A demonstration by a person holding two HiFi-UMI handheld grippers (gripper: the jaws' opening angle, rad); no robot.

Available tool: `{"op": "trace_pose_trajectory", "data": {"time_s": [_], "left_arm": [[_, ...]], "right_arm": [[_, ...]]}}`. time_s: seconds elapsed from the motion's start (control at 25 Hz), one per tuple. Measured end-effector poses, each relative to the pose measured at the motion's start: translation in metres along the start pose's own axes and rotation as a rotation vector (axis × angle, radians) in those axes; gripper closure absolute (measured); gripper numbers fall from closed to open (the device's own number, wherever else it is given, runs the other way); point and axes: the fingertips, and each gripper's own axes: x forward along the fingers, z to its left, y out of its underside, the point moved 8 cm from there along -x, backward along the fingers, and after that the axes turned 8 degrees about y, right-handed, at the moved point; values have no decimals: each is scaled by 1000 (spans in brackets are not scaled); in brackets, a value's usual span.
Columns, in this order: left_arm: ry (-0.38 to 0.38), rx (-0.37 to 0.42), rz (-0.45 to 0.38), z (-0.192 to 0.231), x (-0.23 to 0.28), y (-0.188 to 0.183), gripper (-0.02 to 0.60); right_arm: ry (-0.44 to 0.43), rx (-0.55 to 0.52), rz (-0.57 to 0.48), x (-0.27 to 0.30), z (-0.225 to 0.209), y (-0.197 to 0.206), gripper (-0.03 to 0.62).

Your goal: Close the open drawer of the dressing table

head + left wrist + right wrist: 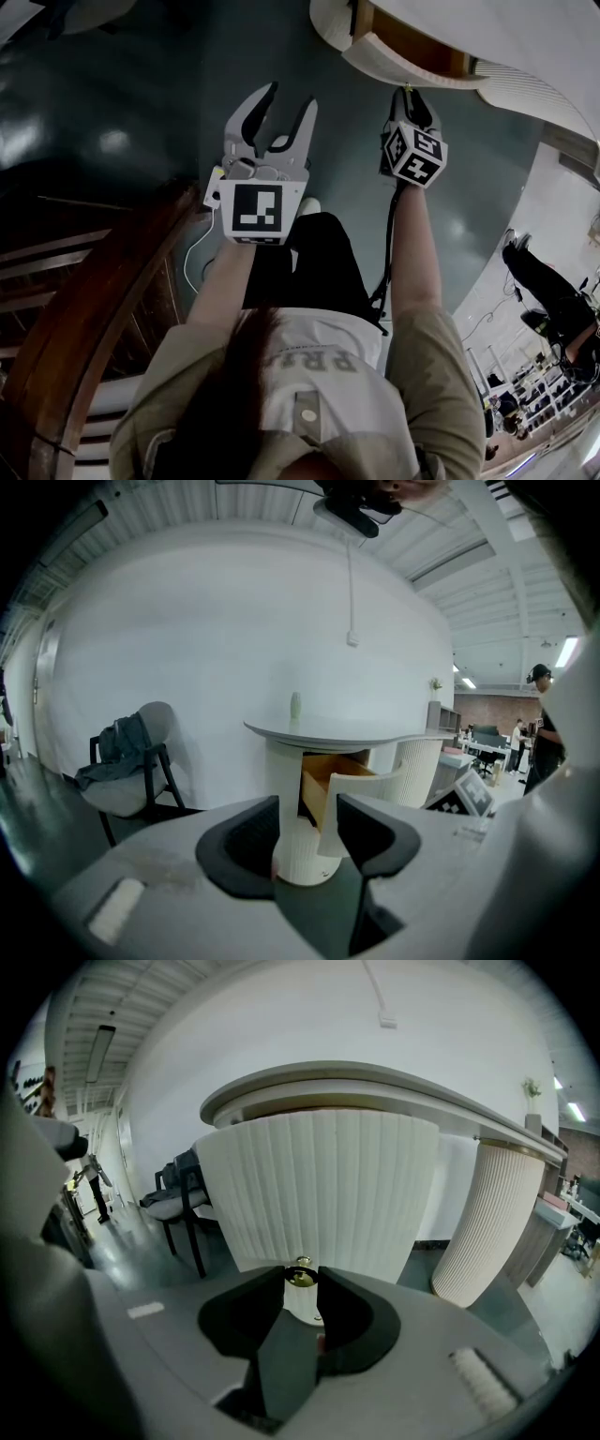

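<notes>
Drawer knob clamped by right gripper

Cream ribbed drawer front, brass-coloured knob, dark teal floor

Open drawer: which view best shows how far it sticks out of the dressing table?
Left gripper view: the open drawer shows from the side, wooden inside exposed. The right gripper view shows only its ribbed front close up, brass knob between the fingers. The head view catches it at the top edge.

White fluted drawer, brass knob, stands open from dressing table.
</notes>
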Motion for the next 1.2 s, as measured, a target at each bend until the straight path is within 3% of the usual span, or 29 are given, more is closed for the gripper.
{"op": "trace_pose_trajectory", "data": {"time_s": [0.4,0.6,1.2], "left_arm": [[5,11,10,2,8,9,376],[-20,-26,9,0,13,6,376],[-25,16,28,7,27,8,376]], "right_arm": [[0,-5,-22,13,5,-3,480],[-5,1,-32,20,4,-9,480],[-4,-34,-46,33,1,-25,480]]}}
